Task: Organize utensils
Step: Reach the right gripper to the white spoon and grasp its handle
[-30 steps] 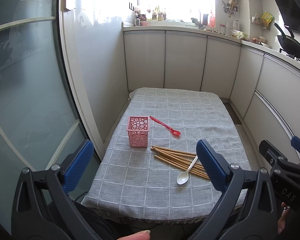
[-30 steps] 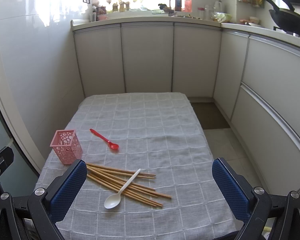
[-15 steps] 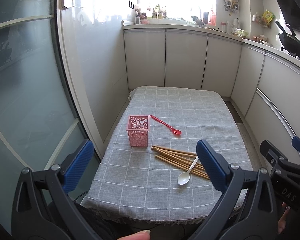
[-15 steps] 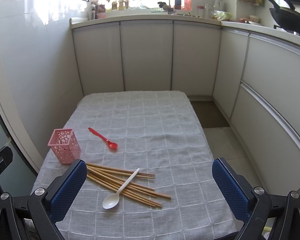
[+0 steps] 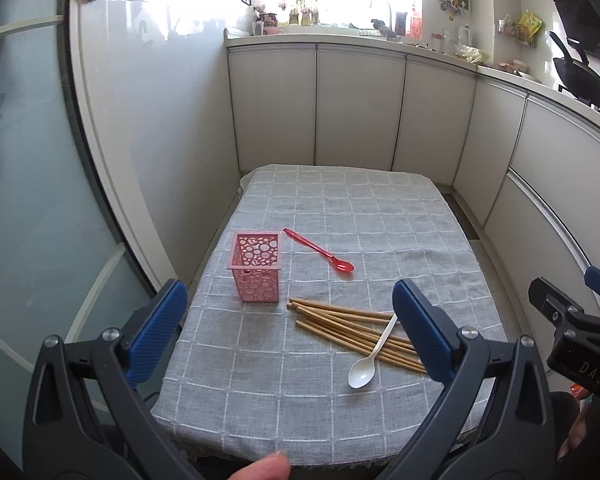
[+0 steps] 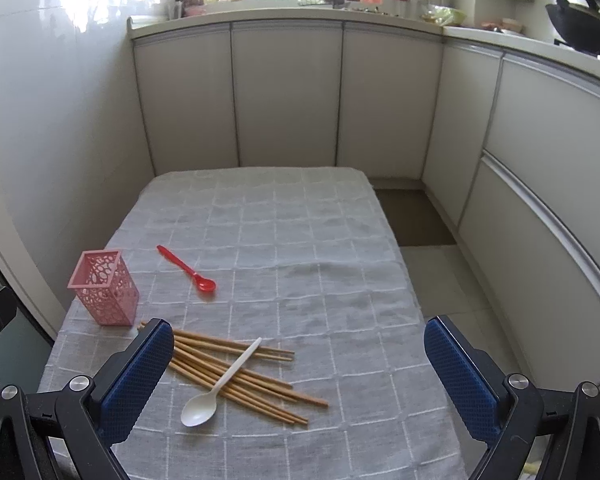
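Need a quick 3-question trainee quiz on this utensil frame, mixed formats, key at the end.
1. True or false: the white spoon lies across the chopsticks.
2. Which utensil lies apart from the pile? A) red spoon B) fork C) knife
3. Fill in: the pink holder stands ____ and holds nothing.

Key: 1 true; 2 A; 3 upright. Both grippers, left and right, are open.
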The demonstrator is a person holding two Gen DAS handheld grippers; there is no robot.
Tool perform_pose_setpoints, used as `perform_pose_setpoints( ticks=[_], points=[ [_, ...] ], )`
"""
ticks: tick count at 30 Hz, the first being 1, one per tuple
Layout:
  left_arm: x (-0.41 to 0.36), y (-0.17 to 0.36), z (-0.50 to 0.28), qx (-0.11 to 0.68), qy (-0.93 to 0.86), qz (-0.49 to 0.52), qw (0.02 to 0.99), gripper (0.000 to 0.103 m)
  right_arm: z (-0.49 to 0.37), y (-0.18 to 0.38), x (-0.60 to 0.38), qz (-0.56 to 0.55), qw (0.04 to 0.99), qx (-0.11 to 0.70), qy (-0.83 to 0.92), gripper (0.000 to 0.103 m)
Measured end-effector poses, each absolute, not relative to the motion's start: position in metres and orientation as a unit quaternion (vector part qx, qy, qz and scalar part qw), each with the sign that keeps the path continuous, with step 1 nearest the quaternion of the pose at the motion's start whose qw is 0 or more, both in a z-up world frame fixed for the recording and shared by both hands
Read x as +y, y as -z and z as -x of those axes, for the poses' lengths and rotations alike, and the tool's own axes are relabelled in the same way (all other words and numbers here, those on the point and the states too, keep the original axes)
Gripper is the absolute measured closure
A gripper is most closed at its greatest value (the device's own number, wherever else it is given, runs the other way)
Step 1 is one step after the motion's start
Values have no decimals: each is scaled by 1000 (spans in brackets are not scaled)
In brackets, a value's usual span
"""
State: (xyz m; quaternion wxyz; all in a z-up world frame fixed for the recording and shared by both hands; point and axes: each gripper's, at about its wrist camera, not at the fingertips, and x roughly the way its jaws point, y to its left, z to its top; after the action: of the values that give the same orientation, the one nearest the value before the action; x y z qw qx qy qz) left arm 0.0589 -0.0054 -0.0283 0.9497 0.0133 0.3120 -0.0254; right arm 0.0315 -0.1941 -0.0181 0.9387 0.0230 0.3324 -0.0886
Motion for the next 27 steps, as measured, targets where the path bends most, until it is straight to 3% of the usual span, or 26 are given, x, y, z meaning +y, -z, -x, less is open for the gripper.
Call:
perform_pose_setpoints(
  ticks=[13, 18, 20, 27],
  points=[
    [-32, 82, -161, 421, 117, -19, 899, 1, -140, 54, -240, -46, 906, 417, 50, 0],
    [-44, 109, -192, 457, 147, -17, 877, 15, -171, 101, -263, -97, 885, 455, 20, 2],
    [-46, 119, -203, 469, 159, -8, 869, 24, -180, 125, -267, -115, 872, 476, 2, 9],
    [-41, 143, -210, 475, 167, -12, 864, 27, -211, 213, -267, -208, 791, 572, -65, 40]
  ],
)
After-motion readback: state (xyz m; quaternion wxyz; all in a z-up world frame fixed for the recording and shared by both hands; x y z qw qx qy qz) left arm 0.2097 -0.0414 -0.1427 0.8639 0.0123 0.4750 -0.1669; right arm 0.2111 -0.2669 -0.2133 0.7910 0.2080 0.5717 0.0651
